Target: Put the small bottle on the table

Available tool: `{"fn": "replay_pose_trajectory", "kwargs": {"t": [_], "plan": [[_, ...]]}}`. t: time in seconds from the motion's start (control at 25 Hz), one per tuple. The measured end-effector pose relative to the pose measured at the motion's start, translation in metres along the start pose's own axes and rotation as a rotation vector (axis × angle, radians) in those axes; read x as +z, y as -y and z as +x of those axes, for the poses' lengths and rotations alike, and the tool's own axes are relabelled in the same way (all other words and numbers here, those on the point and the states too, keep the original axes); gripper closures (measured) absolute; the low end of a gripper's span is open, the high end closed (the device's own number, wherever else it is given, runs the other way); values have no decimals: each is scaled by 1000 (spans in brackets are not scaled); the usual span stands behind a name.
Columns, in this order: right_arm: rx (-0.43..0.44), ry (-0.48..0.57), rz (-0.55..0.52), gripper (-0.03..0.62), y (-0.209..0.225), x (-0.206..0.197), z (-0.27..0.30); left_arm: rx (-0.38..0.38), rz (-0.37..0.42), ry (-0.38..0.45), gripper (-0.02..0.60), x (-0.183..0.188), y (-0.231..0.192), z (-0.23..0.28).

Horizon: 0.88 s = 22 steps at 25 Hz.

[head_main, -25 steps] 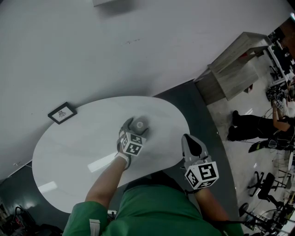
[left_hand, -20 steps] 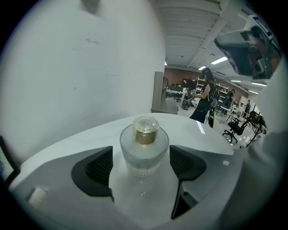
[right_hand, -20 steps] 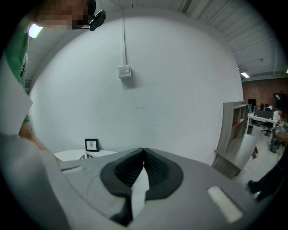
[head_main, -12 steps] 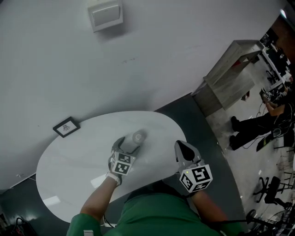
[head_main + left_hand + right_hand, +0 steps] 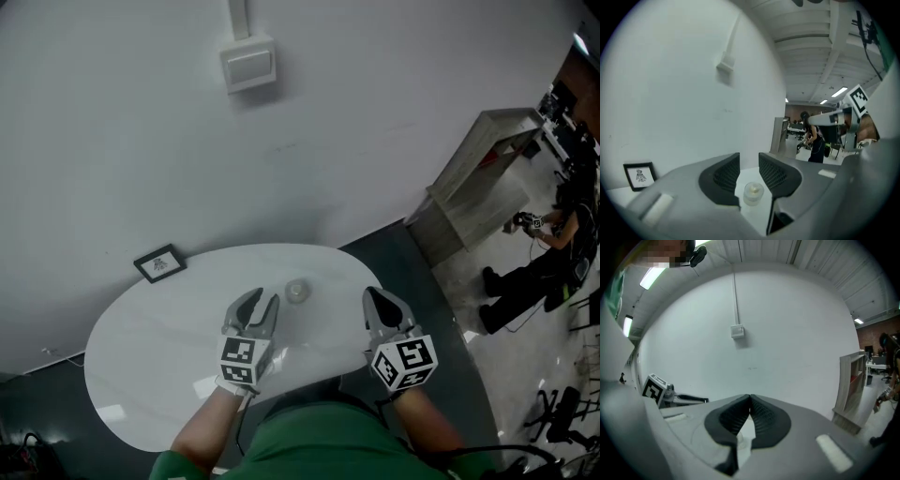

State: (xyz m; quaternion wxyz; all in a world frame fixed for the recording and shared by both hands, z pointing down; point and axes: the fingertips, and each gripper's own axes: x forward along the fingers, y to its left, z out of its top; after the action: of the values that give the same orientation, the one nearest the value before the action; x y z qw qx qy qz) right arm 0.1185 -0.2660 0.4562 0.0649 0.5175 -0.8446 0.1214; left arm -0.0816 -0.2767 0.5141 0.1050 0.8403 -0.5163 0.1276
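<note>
A small clear bottle (image 5: 298, 291) stands upright on the white oval table (image 5: 150, 347), toward its far edge. My left gripper (image 5: 264, 299) sits just short of it and to its left, not touching it. In the left gripper view the bottle (image 5: 753, 193) shows through the gap, beyond the jaws of the left gripper (image 5: 749, 159). Those jaws are closing with nothing between the pads. My right gripper (image 5: 374, 294) hovers over the table's right edge, and its jaws meet with nothing in them in the right gripper view (image 5: 750, 397).
A small framed picture (image 5: 159, 263) stands at the table's back left by the white wall. A wall box (image 5: 248, 64) hangs higher up. A wooden cabinet (image 5: 487, 164) and a person (image 5: 553, 244) are off to the right.
My left gripper has let go of the bottle and drawn back toward me, leaving it standing on the table. Its jaws now stand narrower. The head view has tilted up the wall.
</note>
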Motion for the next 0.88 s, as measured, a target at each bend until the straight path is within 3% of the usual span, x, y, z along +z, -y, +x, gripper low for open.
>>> {"fn": "replay_pose_trajectory", "kwargs": {"t": [0.12,0.32,0.6,0.88], "plan": [[20,31,-14,591,-8,13,-3,13,-34,72,509,36,3,-20],[42,109,-12,591,-20,43,-10,29,-84,170,560,80,3,-53],[99,199,-84,591,-46,85,-21,36,-56,279,571,122,16,-88],[146,258,-126,591,-64,101,-36,43,-22,310,571,130,30,-106]]}}
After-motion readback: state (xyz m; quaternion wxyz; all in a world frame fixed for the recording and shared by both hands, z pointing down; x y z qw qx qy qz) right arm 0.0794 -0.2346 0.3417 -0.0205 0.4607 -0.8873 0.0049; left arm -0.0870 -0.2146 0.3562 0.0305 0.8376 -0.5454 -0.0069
